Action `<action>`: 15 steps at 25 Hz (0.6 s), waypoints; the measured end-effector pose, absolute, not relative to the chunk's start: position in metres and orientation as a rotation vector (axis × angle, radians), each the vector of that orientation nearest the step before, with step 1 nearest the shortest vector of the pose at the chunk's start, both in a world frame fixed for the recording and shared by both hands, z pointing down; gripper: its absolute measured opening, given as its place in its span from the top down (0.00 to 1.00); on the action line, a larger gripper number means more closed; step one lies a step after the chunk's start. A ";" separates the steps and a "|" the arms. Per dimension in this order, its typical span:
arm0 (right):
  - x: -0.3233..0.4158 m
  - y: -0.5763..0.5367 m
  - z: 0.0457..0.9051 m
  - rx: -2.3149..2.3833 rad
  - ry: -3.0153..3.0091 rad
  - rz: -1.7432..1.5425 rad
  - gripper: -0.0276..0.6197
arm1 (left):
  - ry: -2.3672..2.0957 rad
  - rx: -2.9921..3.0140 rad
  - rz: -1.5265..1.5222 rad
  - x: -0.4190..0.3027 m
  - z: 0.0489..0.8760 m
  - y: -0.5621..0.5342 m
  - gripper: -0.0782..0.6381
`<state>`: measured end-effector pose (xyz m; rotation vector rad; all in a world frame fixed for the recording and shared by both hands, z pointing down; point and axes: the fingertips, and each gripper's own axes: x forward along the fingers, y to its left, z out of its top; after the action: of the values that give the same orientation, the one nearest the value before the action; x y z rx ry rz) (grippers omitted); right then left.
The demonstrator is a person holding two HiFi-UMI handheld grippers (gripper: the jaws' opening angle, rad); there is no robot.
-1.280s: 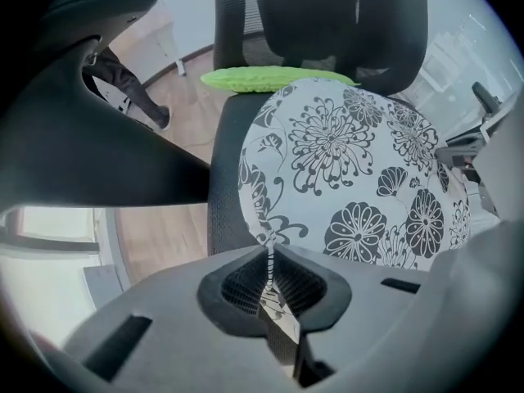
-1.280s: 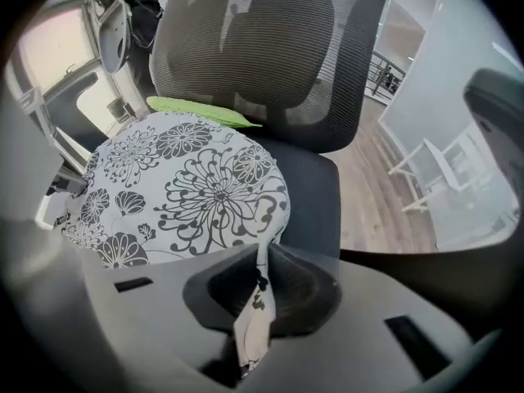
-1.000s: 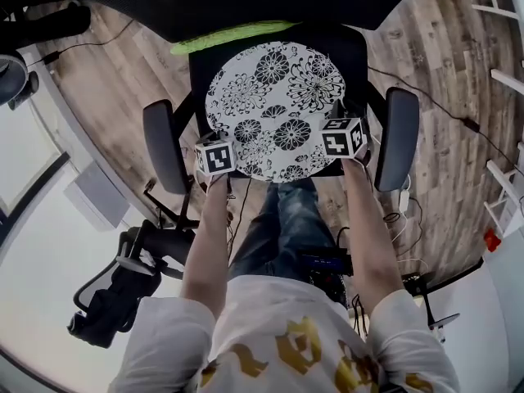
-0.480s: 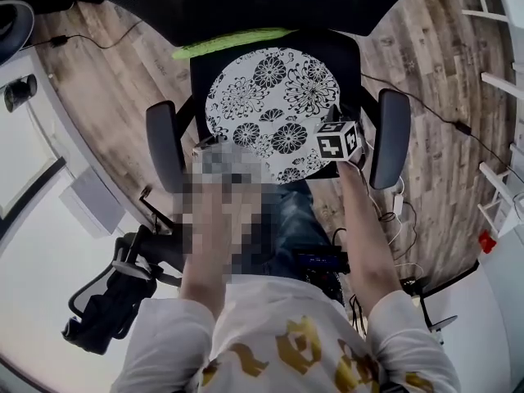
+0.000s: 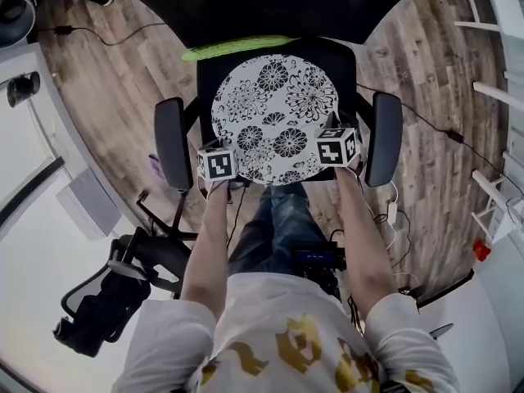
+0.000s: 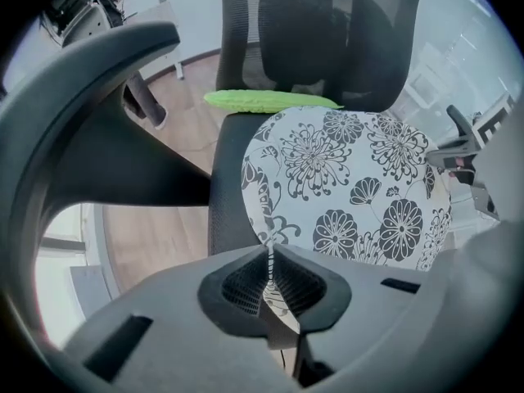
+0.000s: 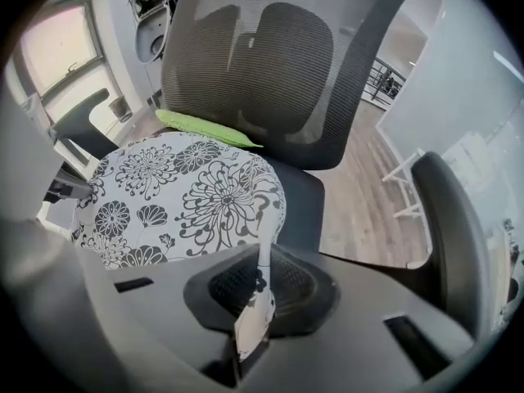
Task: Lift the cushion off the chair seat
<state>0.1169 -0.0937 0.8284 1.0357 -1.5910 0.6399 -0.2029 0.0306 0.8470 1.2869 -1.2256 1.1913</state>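
Left gripper (image 6: 268, 278) closed tight on the cushion (image 5: 274, 105) at its near edge, right gripper (image 7: 256, 289) pinching the same edge further right, cushion round and thin, white fabric with black flower print, over the black chair seat (image 5: 342, 60), between the armrests (image 5: 172, 142), long green object (image 5: 237, 47) just behind it.

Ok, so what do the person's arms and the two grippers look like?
The left gripper and right gripper are smooth grey plastic shells, with black mesh-textured pads set in a dark recess. Each carries a white cube printed with black square markers. No cables show on them. The sleeves are white and leave the forearms bare; the top is white with gold shapes.
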 end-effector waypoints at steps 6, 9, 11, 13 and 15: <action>0.125 -0.087 0.812 1.061 -1.581 0.666 0.92 | -1.173 1.345 1.247 -0.191 0.831 0.038 0.86; 0.125 -0.085 0.804 1.065 -1.582 0.662 0.92 | -1.201 1.330 1.201 -0.188 0.823 0.037 0.87; 0.126 -0.085 0.797 1.075 -1.586 0.662 0.92 | -1.206 1.338 1.196 -0.184 0.817 0.036 0.86; 0.126 -0.083 0.788 1.087 -1.595 0.662 0.92 | -1.210 1.347 1.190 -0.181 0.808 0.036 0.86; 0.124 -0.082 0.778 1.096 -1.608 0.663 0.92 | -1.214 1.361 1.181 -0.180 0.799 0.034 0.86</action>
<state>0.1242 -0.0815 0.7777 1.0963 -1.6081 0.6626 -0.1803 0.0338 0.7990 1.3613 -1.2142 1.1814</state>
